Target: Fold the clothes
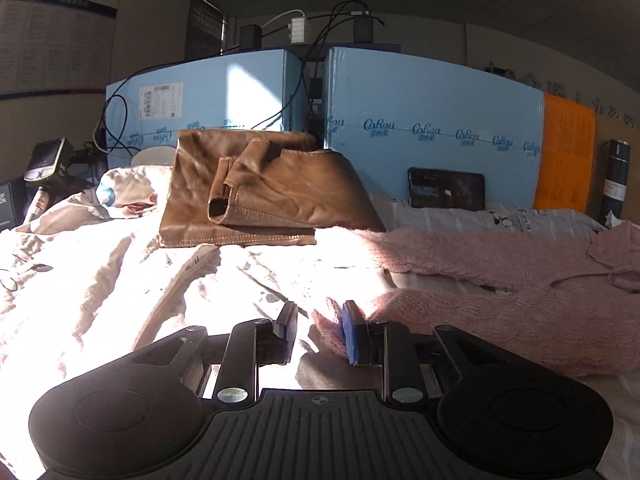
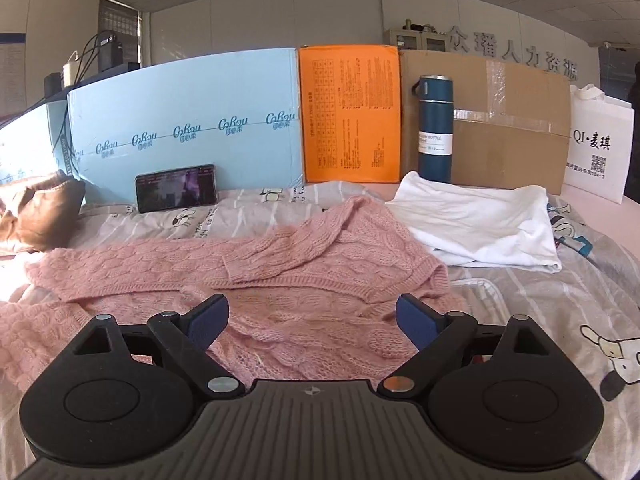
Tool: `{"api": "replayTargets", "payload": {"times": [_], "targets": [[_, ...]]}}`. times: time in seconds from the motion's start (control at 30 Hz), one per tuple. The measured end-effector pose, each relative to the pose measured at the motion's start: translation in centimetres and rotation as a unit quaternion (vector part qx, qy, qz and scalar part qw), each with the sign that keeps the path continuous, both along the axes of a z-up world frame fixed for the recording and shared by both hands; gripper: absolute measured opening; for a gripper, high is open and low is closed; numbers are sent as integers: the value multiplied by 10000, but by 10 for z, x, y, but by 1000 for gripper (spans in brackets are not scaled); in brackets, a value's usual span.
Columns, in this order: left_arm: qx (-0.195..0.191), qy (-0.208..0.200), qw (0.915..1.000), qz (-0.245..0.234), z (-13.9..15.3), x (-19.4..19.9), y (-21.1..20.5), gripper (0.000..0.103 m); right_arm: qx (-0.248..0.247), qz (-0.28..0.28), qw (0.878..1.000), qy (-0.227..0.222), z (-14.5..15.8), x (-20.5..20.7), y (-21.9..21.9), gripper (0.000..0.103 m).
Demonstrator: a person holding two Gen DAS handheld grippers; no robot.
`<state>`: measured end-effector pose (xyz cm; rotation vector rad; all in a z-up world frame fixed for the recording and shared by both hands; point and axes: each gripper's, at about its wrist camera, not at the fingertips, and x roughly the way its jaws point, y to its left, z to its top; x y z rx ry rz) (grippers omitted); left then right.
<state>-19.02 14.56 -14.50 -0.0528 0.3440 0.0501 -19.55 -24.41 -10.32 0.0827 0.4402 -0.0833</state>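
A pink cable-knit sweater (image 2: 280,272) lies spread on the bed, one sleeve folded across its body. In the left wrist view the sweater (image 1: 500,300) stretches to the right. My left gripper (image 1: 318,330) is open, with a pink edge of the sweater between its blue pads, touching the right pad. My right gripper (image 2: 312,322) is wide open and empty just above the sweater's lower body. A folded brown leather garment (image 1: 260,196) lies behind, also at the left edge of the right wrist view (image 2: 36,212). A folded white garment (image 2: 480,224) lies at the right.
Light blue boxes (image 2: 184,120), an orange box (image 2: 348,116), a cardboard box (image 2: 500,128) and a white bag (image 2: 596,148) line the back. A phone (image 2: 176,188) leans on the blue box. A dark blue flask (image 2: 435,128) stands by the cardboard. Printed bedsheet (image 1: 120,280) is rumpled.
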Motion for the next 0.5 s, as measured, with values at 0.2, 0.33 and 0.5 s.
{"api": "replayTargets", "payload": {"times": [0.2, 0.33, 0.5], "targets": [[141, -293, 9986, -408, 13, -6, -18, 61, 152, 584, 9969, 499, -15, 52, 15, 88], [146, -307, 9966, -745, 11, -4, -32, 64, 898, 720, 9925, 409, -19, 51, -5, 60], [81, -268, 9947, -988, 7, 3, -43, 64, 1948, 903, 9767, 67, -20, 34, -36, 9]]}}
